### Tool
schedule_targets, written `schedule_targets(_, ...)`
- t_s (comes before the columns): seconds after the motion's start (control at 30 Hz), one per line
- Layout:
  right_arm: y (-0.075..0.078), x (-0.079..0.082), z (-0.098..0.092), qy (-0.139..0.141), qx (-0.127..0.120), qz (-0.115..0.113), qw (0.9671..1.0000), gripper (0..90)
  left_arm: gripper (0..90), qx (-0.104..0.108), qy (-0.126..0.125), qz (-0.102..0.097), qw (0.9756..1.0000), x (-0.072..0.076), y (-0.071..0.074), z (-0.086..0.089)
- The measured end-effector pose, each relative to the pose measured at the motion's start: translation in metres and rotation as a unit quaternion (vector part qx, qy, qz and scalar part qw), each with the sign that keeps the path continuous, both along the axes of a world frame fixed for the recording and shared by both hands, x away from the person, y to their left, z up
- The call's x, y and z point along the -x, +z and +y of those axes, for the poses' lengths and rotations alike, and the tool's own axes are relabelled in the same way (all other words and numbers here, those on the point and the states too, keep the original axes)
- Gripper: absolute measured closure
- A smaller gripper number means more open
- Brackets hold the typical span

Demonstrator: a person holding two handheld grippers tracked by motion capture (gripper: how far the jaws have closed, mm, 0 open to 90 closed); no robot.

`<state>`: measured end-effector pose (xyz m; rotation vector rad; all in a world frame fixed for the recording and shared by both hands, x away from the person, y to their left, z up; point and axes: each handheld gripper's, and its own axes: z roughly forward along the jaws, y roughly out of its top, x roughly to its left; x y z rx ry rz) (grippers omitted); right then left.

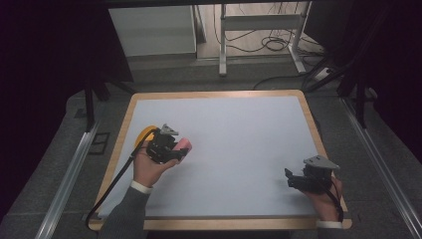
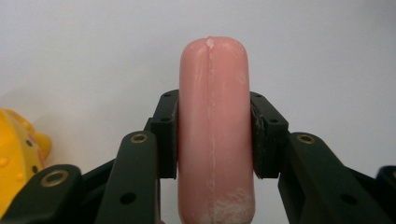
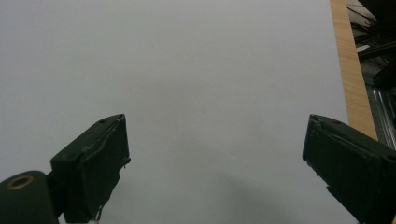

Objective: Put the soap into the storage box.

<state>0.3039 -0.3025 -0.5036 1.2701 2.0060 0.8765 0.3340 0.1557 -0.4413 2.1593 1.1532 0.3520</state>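
White desk (image 1: pixel 239 149) with a wood rim: left tool (image 1: pixel 166 147) clamps a pink sausage (image 2: pixel 213 126) lengthwise along its jaws, yellow toy (image 2: pixel 16 158) just beside, right tool (image 1: pixel 304 180) wide open, empty, well apart.

The left gripper (image 1: pixel 175 149) sits at the table's left with jaws clamped tight, while the right gripper (image 1: pixel 294 180) rests near the right edge, jaws spread wide.

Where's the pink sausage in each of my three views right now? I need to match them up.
High view: the pink sausage pokes out of the left gripper, left of centre on the table.
Left gripper view: centre frame, upright, clamped between both jaws.
Right gripper view: not in the picture.
Shared landmark: the white tabletop.
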Motion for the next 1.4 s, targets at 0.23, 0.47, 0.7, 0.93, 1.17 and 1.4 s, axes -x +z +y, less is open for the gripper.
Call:
schedule_targets(0.23, 0.000, 0.000, 0.000, 0.000, 0.000, 0.000, 1.0000, 6.8, 60.3, 0.002, 0.010, -0.005, 0.9999, 0.000, 0.004, 0.009)
schedule_targets(0.47, 0.000, 0.000, 0.000, 0.000, 0.000, 0.000, 1.0000, 6.9, 60.3, 0.005, 0.018, -0.011, 0.9998, 0.000, 0.009, 0.016)
schedule_targets(0.7, 0.001, 0.000, -0.001, -0.002, -0.002, -0.002, 1.0000, 6.8, 60.2, 0.007, 0.026, -0.024, 0.9993, 0.002, 0.017, 0.024)
schedule_targets(0.93, 0.001, 0.000, -0.002, -0.001, -0.001, -0.001, 1.0000, 6.9, 60.3, 0.005, 0.034, -0.027, 0.9990, 0.001, 0.021, 0.032)
schedule_targets(1.17, 0.001, 0.000, -0.002, -0.002, 0.000, 0.000, 1.0000, 6.9, 60.3, 0.006, 0.042, -0.026, 0.9988, 0.000, 0.022, 0.038)
schedule_targets(1.4, 0.001, 0.000, -0.002, -0.001, 0.000, 0.000, 1.0000, 6.9, 60.3, 0.005, 0.046, -0.031, 0.9985, 0.000, 0.025, 0.043)
